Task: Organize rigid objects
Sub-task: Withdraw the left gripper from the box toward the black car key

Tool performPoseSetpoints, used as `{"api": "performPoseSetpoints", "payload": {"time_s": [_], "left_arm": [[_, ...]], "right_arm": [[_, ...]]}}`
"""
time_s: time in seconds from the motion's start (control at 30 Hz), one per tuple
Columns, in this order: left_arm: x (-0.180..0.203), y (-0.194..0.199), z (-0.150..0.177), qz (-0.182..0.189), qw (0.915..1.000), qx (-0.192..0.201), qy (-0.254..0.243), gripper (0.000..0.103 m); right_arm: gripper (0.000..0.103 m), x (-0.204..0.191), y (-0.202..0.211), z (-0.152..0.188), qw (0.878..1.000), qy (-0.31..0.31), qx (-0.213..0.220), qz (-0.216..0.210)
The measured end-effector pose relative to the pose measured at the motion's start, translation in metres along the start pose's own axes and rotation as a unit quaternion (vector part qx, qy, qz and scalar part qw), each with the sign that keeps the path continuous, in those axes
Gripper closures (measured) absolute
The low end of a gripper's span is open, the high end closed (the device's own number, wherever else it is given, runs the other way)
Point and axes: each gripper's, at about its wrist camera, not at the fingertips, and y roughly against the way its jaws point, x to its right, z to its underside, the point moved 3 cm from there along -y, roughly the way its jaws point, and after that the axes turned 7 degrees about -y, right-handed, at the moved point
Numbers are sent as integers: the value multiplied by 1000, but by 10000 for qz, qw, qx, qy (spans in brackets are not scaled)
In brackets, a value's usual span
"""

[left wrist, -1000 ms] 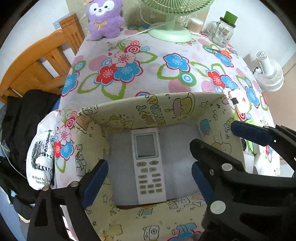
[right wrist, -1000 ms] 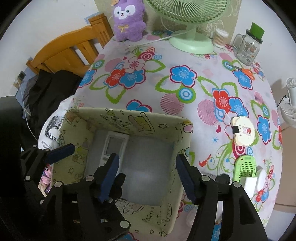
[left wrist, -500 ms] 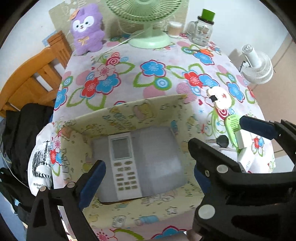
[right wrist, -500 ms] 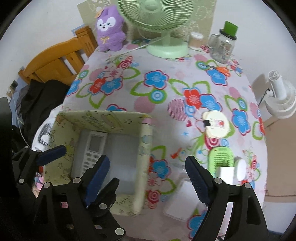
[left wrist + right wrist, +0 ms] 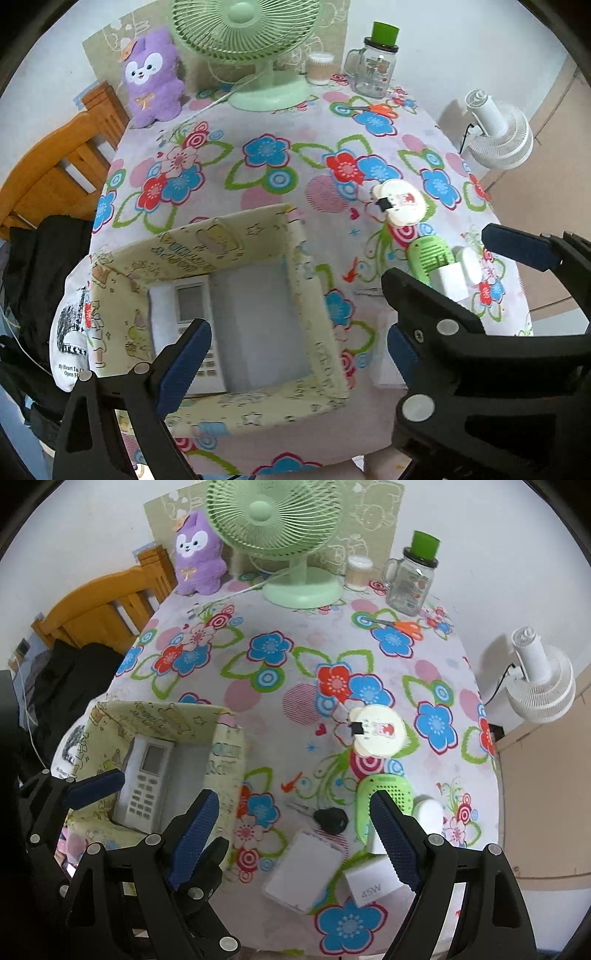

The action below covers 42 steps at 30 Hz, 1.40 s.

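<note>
The right gripper [image 5: 291,834] hung open and empty over small white boxes [image 5: 303,869]. The white remote [image 5: 146,784] lay flat inside the yellow fabric bin [image 5: 227,760], screen end apparently toward the far wall.

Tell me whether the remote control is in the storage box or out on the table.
In. The remote control lies flat, buttons up, on the floor of the storage box, along its left wall.

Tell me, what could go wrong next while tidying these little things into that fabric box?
The soft fabric box sits at the table's near edge, so a bump might tip it off with the remote inside. The flat white box, 45W charger and black key lie close together; the open right gripper could nudge one while grabbing another.
</note>
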Motion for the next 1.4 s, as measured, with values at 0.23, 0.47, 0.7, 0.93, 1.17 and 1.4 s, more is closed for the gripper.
{"api": "performPoseSetpoints", "payload": {"time_s": [0.23, 0.47, 0.7, 0.93, 1.17, 1.4], "left_arm": [[23, -1, -10, 55, 10000, -23, -8, 6], [46, -4, -20, 97, 9999, -43, -58, 6], [71, -10, -28, 223, 9996, -92, -110, 6], [93, -25, -31, 319, 9993, -201, -50, 6], [103, -43, -33, 272, 9991, -334, 36, 7], [105, -67, -29, 209, 9983, -510, 164, 9]], "right_arm": [[17, 31, 5, 1, 9998, -130, -96, -65], [17, 61, 7, 1, 9996, -264, -112, -59], [17, 93, 6, 4, 9993, -345, -168, -20], [17, 123, -4, 7, 9985, -460, -293, 3], [17, 141, -19, 11, 9980, -428, -471, 12], [17, 153, -38, 14, 9970, -452, -620, 48]]}}
